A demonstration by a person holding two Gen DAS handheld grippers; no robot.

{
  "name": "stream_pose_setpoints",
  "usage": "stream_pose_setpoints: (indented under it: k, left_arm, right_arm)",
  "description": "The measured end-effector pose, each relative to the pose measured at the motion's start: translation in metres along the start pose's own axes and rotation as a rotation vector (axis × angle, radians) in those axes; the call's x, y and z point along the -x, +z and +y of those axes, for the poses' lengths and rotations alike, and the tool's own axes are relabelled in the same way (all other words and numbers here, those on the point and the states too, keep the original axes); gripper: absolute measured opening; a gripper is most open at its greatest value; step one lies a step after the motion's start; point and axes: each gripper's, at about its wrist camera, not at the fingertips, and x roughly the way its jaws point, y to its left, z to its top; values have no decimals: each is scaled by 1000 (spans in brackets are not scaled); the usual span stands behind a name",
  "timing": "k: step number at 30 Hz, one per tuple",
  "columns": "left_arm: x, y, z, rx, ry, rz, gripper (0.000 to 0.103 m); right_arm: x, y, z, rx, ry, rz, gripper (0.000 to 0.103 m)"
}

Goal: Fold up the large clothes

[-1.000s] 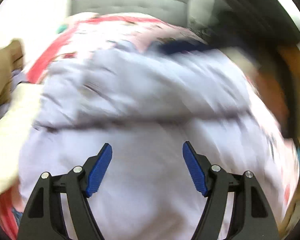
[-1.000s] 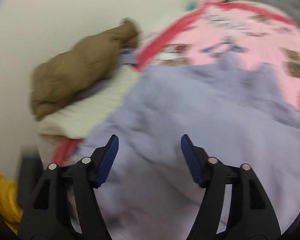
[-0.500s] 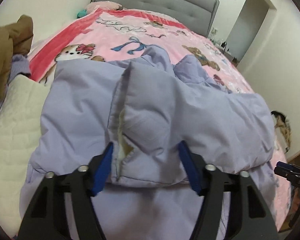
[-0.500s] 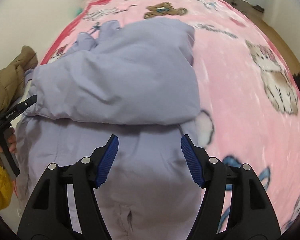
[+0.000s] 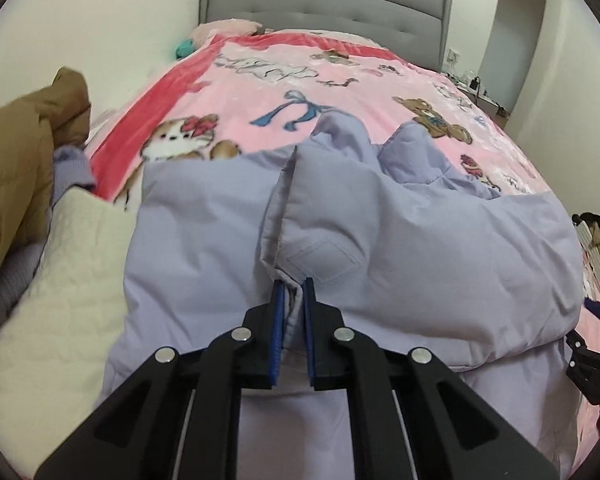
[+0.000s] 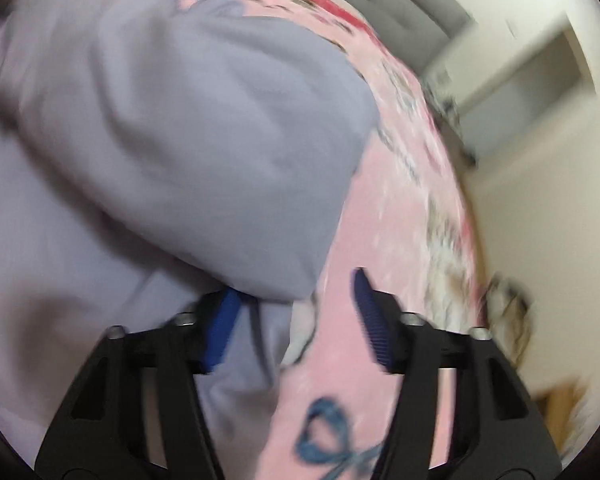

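A large puffy lavender jacket (image 5: 380, 232) lies on the pink cartoon blanket (image 5: 340, 80) of a bed, with one part folded over the rest. My left gripper (image 5: 293, 292) is shut on the near edge of the folded part. In the blurred right wrist view the jacket (image 6: 180, 128) fills the left side. My right gripper (image 6: 296, 304) is open at the jacket's right corner, its left blue pad tucked under the folded edge, its right pad over the blanket (image 6: 400, 220). The right gripper also shows at the right edge of the left wrist view (image 5: 592, 344).
A cream quilted piece (image 5: 52, 280) and a brown garment (image 5: 16, 160) lie to the left of the jacket beside the wall. A grey headboard (image 5: 324, 8) stands at the far end. A doorway (image 5: 520, 20) is at the far right.
My left gripper has closed on the jacket's folded edge, where it was open half a second ago. My right gripper has swung to the jacket's right corner and is still moving.
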Motion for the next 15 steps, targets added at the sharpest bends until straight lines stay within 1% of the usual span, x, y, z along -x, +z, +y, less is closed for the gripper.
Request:
stream_pose_setpoints:
  k: [1, 2, 3, 4, 5, 6, 7, 8, 10, 11, 13, 14, 15]
  left_arm:
    - [2, 3, 0, -1, 1, -15, 9]
    - [7, 8, 0, 4, 6, -45, 9]
    - [12, 12, 0, 18, 8, -74, 8]
    - [19, 16, 2, 44, 7, -114, 7]
    - [30, 18, 5, 90, -2, -172, 3]
    - [36, 19, 7, 121, 5, -208, 0]
    - [39, 17, 10, 151, 39, -222, 0]
    - [36, 15, 13, 170, 47, -207, 0]
    - [20, 4, 22, 219, 35, -122, 0]
    - [13, -2, 24, 222, 28, -88, 0]
    - [5, -9, 22, 194, 22, -52, 0]
    - [3, -12, 20, 169, 5, -38, 0]
    - [1, -14, 19, 153, -48, -19, 0]
  right_arm:
    - [1, 4, -3, 6, 7, -11, 24]
    - [5, 8, -8, -7, 2, -34, 21]
    - [12, 12, -17, -36, -15, -75, 18]
    - [22, 16, -25, -69, -79, -134, 14]
    - [29, 21, -32, -97, -128, -168, 13]
    - [27, 26, -38, -119, -134, -152, 12]
    - [23, 29, -43, -137, -117, -120, 11]
    - [13, 32, -51, -176, -63, -75, 11]
    - [1, 31, -58, -211, 25, -41, 11]
    - [-4, 30, -57, -198, 60, -25, 11]
    - [-9, 25, -52, -145, 69, -15, 11]
    - [-10, 24, -47, -121, 67, 0, 11]
    - [-6, 23, -39, -92, 49, 7, 12]
